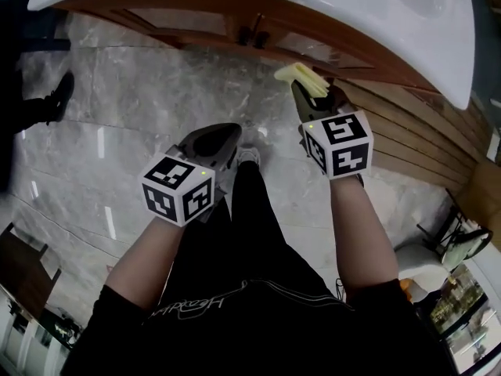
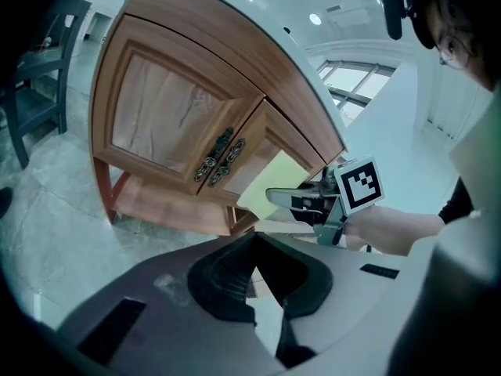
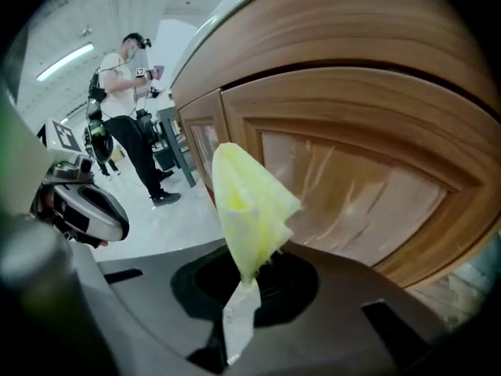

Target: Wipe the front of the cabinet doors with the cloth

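While the person stands over a grey marble floor (image 1: 117,124), the R gripper (image 1: 307,92) is up by the wooden cabinet doors (image 1: 196,34), jaws clamped on the yellow cloth (image 1: 300,77). In the right gripper view the cloth (image 3: 249,202) sticks up from btwn the jaws in a bunched cone, a paler strip pinched lower down, w/ the door's inset panel (image 3: 352,186) right behind it. Can't tell if cloth & wood touch.

The left gripper view shows the cloth (image 2: 262,180) as a flat yellow patch in front of the door just right of the paired metal handles (image 2: 221,157). The R gripper (image 2: 283,198) & its marker cube (image 2: 360,185) sit behind it.

L gripper (image 1: 223,135) hangs lower, away from the cabinet, over the person's black-trousered legs (image 1: 250,233) & a white shoe (image 1: 249,157). Its jaws are closed together, nothing held.

White worktop (image 1: 352,22) overhangs the doors. Another person (image 3: 125,92) stands well back in the room. A dark chair (image 2: 35,61) is left of the cabinet.
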Motion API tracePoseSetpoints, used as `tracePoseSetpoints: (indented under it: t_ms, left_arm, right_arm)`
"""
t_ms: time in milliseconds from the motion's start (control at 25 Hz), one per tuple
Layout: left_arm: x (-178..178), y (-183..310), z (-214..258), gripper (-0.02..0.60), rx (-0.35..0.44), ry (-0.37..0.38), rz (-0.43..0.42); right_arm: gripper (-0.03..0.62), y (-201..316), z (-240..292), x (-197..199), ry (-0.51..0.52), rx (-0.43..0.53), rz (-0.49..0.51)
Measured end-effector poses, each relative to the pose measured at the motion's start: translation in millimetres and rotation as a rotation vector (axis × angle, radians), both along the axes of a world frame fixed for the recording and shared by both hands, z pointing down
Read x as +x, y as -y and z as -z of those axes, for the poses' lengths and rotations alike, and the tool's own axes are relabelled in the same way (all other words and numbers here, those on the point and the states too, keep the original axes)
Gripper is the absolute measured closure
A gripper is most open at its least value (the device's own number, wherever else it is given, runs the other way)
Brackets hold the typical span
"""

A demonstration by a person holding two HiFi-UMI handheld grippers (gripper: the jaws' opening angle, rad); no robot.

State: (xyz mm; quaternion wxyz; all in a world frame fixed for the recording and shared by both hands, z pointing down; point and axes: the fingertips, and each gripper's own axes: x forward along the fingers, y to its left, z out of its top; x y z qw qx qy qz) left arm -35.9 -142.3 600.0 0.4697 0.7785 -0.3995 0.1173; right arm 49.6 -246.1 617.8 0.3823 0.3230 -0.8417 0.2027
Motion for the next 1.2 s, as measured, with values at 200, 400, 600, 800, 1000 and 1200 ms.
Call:
tracePoseSetpoints:
  t_ms: [200, 400, 600, 800, 1000, 1200]
  left_arm:
    - [-20, -12, -2, 0.575, -0.016, -0.007, 0.034]
    - [-44, -16, -4, 0.575, -0.026, -0.01, 0.07]
    - [-56, -17, -12, 0.575, -0.047, -0.02, 0.089]
    - [-57, -16, -9, 0.575, -0.045, -0.017, 0.079]
    - [-54, -10, -6, 0.575, -0.036, -0.016, 0.07]
    - [-41, -11, -8, 0.575, -0.039, -0.012, 0.043]
  right_arm:
    - [0.554, 8, -9, -25, -0.039, 0.005, 0.05]
    - [0.554, 26, -15, -36, -0.111, 0.052, 0.059]
    - [0.554, 36, -24, -47, -0.126, 0.06, 0.065]
    - [0.554, 45, -23, -46, -0.115, 0.064, 0.018]
    - [0.554, 47, -24, -35, -0.12, 0.066, -0.01]
    - [0.554, 46, -24, -25, -0.122, 0.077, -0.023]
